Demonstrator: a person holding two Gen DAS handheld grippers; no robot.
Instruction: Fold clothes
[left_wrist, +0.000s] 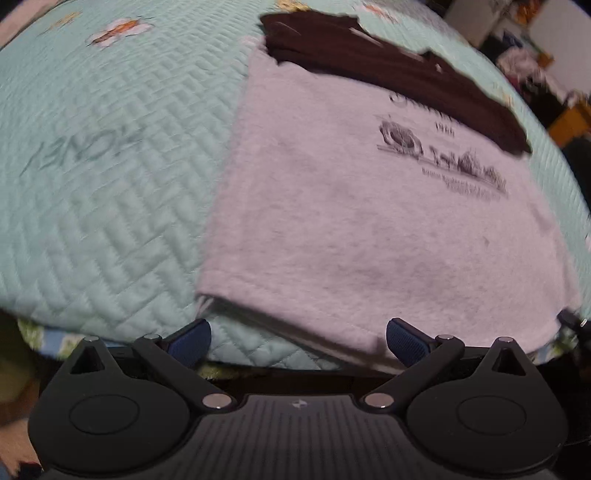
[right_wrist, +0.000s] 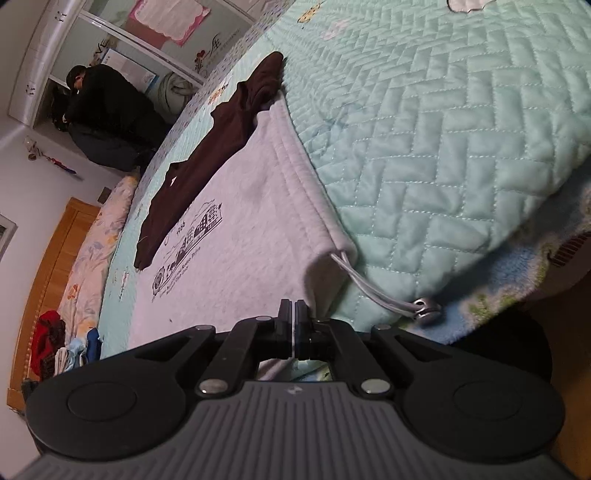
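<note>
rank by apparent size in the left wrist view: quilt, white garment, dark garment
1. quilt and white garment: about alike, since the garment lies nearer the camera
2. dark garment: clearly smallest

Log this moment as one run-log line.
task: fold clothes | left gripper: open, over hem of white garment | right gripper: shut at hem near drawstring | dark garment: overlapping far end

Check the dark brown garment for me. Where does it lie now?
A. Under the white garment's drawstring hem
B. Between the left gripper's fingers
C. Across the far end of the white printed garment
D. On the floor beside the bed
C: the dark brown garment is draped across the far end of the white printed garment, just beyond its print, away from both grippers.
</note>
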